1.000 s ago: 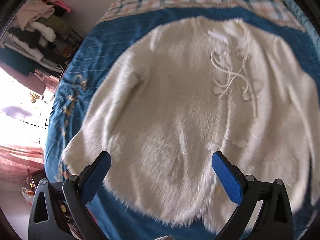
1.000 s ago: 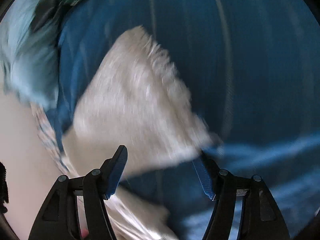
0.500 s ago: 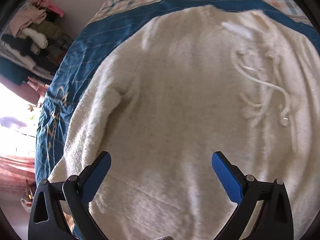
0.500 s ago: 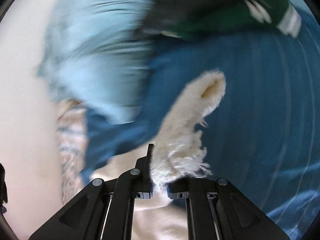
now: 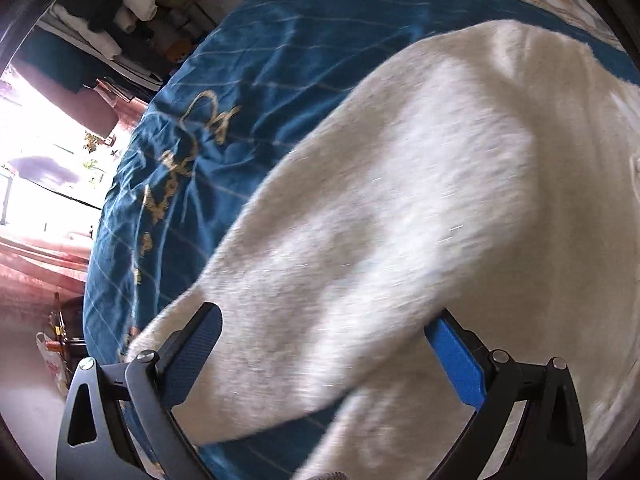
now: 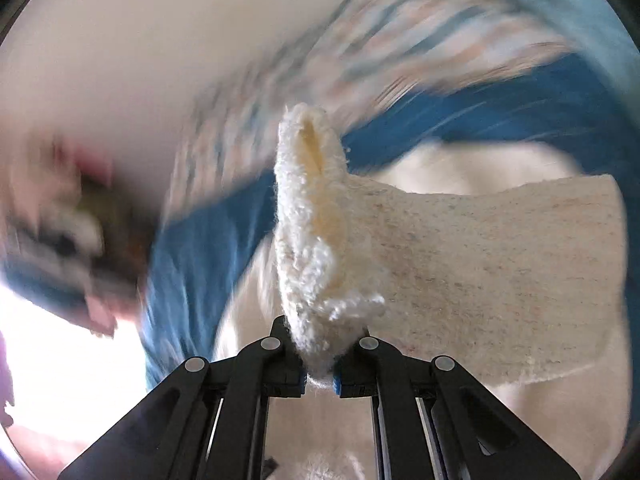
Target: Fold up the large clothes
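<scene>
The cream fleece sweater (image 5: 420,216) lies spread on the blue bedspread (image 5: 248,92). The left gripper (image 5: 324,344) hangs wide open above its sleeve, pads apart. The right gripper (image 6: 319,364) is clamped tight on the sleeve cuff (image 6: 312,208).

Left gripper (image 5: 322,354): jaws spread wide, the dark-padded finger at about 7 o'clock of its wrist view and the bright blue-padded finger (image 5: 456,364) at about 5 o'clock, both angled steeply downward over the white fleecy sweater (image 5: 420,208); the pads do not press on the cloth. Right gripper (image 6: 320,364): jaws drawn nearly together at 6 o'clock of its view, pinching the sweater's sleeve cuff (image 6: 316,224), which stands up toward 12 o'clock from the fingertips.
</scene>
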A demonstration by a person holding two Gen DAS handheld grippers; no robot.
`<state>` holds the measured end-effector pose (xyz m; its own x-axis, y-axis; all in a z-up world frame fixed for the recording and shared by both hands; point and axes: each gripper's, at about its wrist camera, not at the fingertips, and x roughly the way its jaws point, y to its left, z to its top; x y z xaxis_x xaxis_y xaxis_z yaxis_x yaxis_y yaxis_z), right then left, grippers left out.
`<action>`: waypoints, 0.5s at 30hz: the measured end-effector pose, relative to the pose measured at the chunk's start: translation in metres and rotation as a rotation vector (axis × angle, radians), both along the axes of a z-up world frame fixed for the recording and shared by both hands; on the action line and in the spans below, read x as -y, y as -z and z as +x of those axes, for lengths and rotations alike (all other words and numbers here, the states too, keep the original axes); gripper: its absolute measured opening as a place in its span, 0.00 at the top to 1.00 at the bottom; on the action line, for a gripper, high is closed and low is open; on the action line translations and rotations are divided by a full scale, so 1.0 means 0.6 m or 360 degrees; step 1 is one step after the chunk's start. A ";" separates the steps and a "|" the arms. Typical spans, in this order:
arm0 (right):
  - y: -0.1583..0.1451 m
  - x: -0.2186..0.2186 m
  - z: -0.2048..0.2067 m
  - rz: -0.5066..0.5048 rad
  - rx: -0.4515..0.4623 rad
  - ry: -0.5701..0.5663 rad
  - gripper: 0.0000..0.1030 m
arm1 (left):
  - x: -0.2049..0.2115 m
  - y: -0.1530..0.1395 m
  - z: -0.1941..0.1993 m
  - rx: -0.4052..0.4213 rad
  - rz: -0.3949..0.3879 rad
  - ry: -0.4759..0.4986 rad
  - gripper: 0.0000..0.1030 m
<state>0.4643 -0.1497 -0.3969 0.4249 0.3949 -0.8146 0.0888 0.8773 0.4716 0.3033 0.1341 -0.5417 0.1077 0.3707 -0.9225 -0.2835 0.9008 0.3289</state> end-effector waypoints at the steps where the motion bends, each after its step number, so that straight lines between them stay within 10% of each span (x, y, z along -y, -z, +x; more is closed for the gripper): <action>1: 0.026 -0.046 0.013 -0.0055 -0.0026 -0.0095 0.91 | -0.013 0.001 -0.005 -0.0011 -0.0013 0.0000 0.00; 6: 0.209 -0.227 0.044 -0.0348 -0.0471 -0.0519 0.71 | -0.078 -0.012 -0.055 -0.0057 -0.0099 -0.0038 0.00; 9: 0.186 -0.194 0.015 -0.0061 -0.0432 -0.0466 0.33 | -0.106 -0.034 -0.105 -0.0056 -0.0203 -0.0118 0.00; 15: 0.099 -0.063 -0.116 0.0162 -0.0392 -0.0274 0.28 | -0.208 -0.017 -0.247 0.0025 -0.0731 -0.0707 0.00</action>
